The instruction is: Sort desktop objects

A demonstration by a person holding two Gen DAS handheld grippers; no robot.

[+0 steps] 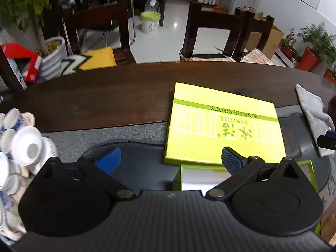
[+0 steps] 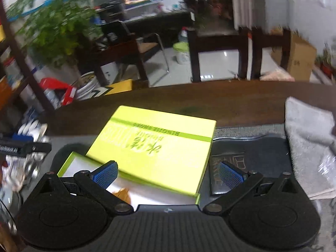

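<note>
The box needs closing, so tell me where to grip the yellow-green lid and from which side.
Grip the yellow-green lid at its near edge, coming from the front: that edge rests raised on the open box, so jaws can straddle it. This is a judgement.

Two close wrist views facing across the table (image 1: pixel 105 100), sharing the yellow-green lid (image 1: pixel 224 126), right somewhat blurred.

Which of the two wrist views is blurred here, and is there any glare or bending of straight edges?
Left wrist: mostly sharp, the box lid print readable; table edge bows from the fisheye; glare spot on the floor. Right wrist: motion blur smears the plant and the lid lettering.
</note>
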